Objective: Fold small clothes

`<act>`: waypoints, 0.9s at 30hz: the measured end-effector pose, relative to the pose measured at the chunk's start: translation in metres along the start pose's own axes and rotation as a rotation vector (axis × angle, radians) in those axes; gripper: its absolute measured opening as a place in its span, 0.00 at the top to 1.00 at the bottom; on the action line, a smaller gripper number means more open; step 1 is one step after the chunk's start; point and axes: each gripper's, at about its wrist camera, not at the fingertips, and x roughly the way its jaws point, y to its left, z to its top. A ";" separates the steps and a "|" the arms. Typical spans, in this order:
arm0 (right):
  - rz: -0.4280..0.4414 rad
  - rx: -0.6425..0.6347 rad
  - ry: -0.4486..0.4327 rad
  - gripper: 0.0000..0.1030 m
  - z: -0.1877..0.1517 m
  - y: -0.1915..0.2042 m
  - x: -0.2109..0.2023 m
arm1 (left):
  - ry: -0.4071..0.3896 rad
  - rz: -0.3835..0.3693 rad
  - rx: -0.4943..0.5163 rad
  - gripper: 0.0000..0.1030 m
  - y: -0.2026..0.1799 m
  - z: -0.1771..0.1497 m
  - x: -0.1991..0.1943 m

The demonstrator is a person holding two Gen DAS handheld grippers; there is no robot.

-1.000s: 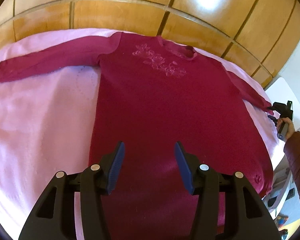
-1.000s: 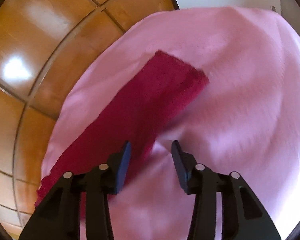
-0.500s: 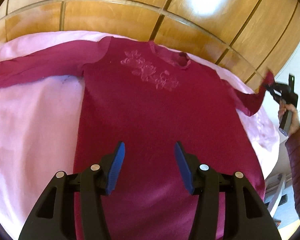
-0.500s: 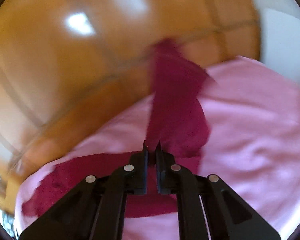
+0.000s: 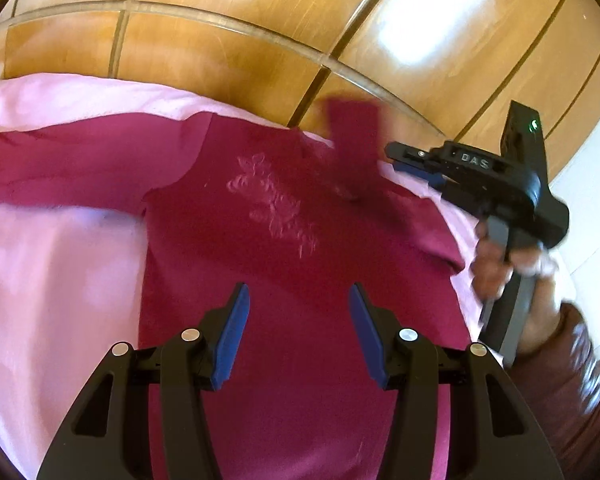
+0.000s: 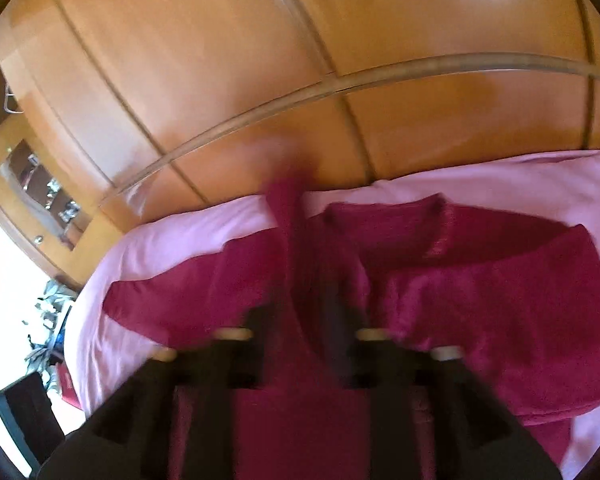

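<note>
Since a second ago we swung the sweater's right sleeve [image 5: 354, 136] up across its chest; our right gripper [image 5: 396, 158] jaws are opening, the sleeve loose. Left gripper [image 5: 296, 332] hovers at six o'clock, jaws apart, over the magenta sweater [image 5: 284, 280] on the pink bed [image 5: 56, 272].

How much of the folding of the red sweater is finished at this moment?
Done: the red sweater lies spread on the pink sheet. In hand: the right gripper is opening, letting one sleeve drop across the chest. Left: the other sleeve is still stretched out, the body unfolded; the left gripper hangs open, empty.
</note>
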 end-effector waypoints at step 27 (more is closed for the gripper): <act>-0.420 0.215 -0.026 0.86 -0.058 -0.158 -0.069 | 0.017 0.118 0.001 0.87 -0.002 0.091 0.111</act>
